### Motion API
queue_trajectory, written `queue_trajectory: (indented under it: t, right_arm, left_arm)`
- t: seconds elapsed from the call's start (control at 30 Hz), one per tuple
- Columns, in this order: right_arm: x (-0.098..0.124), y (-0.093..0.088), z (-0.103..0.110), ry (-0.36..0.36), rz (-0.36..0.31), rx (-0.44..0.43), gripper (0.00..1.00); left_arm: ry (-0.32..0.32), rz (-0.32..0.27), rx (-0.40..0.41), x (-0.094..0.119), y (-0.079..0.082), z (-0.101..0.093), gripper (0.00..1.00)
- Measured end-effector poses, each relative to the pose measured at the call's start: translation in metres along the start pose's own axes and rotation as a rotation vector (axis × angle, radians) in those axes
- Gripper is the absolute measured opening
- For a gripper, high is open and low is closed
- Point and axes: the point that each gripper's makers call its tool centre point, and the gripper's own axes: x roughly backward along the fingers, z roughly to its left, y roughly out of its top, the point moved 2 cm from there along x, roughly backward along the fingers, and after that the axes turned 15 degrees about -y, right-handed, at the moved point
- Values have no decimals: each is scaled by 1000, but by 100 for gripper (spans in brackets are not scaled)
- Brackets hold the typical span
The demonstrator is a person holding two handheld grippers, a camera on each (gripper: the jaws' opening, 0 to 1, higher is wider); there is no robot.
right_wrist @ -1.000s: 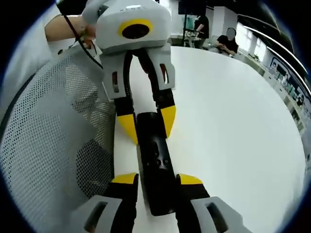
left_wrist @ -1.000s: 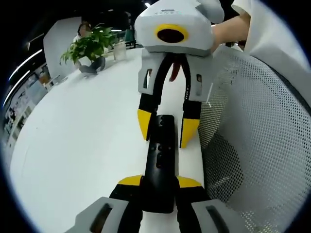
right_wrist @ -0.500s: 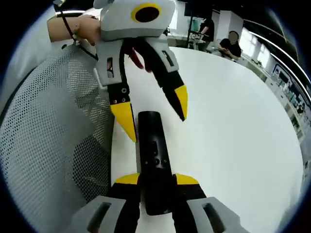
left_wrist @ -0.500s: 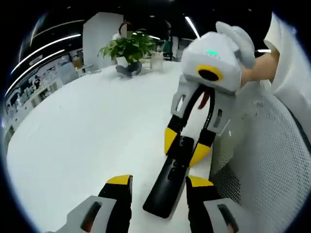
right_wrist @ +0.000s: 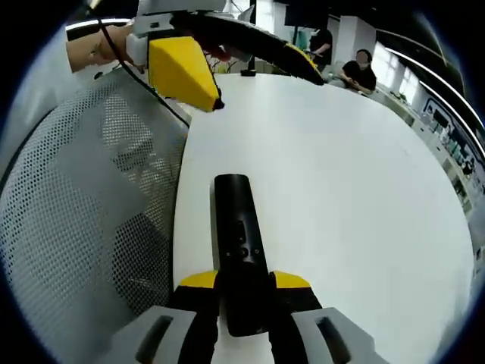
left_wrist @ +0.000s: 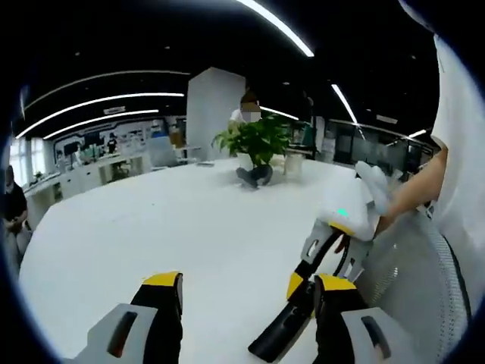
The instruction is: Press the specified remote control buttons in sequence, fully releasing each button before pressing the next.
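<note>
- The remote (right_wrist: 237,250) lies on the table (right_wrist: 356,189), near its left edge in the right gripper view.
- A mesh chair (right_wrist: 91,205) stands just left of that edge.
- The plant (left_wrist: 258,144) sits on the far side of the table.
- The right gripper (right_wrist: 241,282) has the remote's near end between its jaws.
- The left gripper (right_wrist: 250,64) is up above the remote's far end, apart from it.

1. A wide white table (left_wrist: 151,235) is seen.
2. A potted plant (left_wrist: 258,148) is set at its far edge.
3. A white mesh chair back (right_wrist: 83,205) is seen beside the table.
</note>
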Motion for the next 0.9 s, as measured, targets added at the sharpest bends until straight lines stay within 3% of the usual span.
queue_trajectory:
  t: [0.07,0.43,0.57,0.9]
  right_arm:
    - [0,0,0,-2,1,-2,22]
    - [-1,3,-4,10,26,-23,21]
    - [-5,5,-10,4,35,-19,21]
    - [-19,13,-44,-1,53,-44,21]
  left_arm:
    - [40,-63,4,6,10,4,79]
    - [130,-256,52,40,37,16,93]
    - [158,-276,81,54,28,28,96]
    - [199,-299,127,64,20,29,97]
